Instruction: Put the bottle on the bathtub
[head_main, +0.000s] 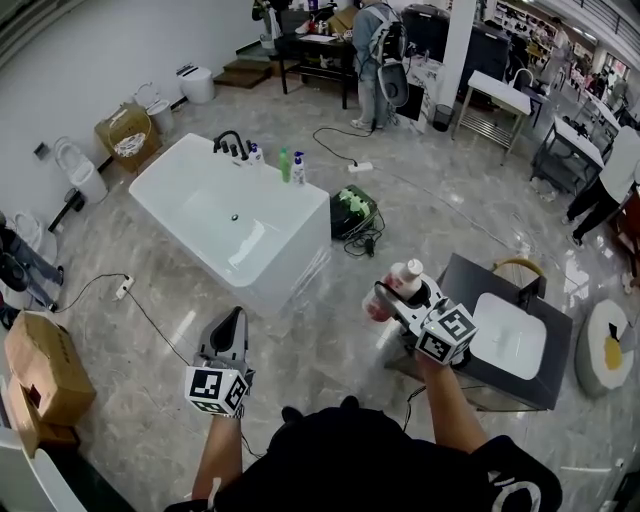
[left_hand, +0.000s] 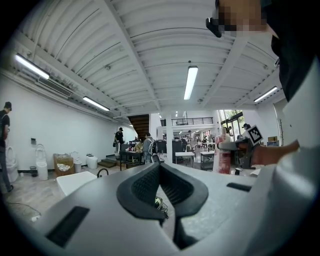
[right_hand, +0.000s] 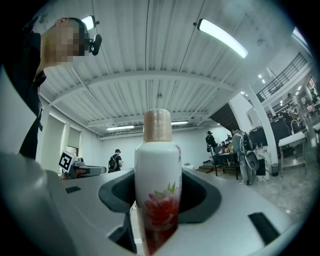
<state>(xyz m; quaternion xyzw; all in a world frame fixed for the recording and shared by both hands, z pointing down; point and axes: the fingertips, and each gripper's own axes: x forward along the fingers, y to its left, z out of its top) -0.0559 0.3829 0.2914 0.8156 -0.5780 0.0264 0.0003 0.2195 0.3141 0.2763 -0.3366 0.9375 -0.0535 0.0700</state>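
Observation:
My right gripper (head_main: 392, 293) is shut on a white bottle (right_hand: 157, 175) with a red flower print and a beige cap, held upright in the air. In the head view the bottle (head_main: 404, 277) hangs over the floor, right of the white bathtub (head_main: 190, 205). The tub stands at the left centre, with a black tap (head_main: 230, 143) and several small bottles (head_main: 291, 166) on its far rim. My left gripper (head_main: 231, 325) is shut and holds nothing, pointing toward the tub's near corner. From the left gripper view, the bottle (left_hand: 224, 156) shows at the right.
A dark cabinet with a white basin (head_main: 508, 335) stands right of my right hand. A green-topped box (head_main: 354, 207) and cables lie past the tub's right end. A cardboard box (head_main: 40, 375) sits at the left. A person (head_main: 378, 60) stands at the back.

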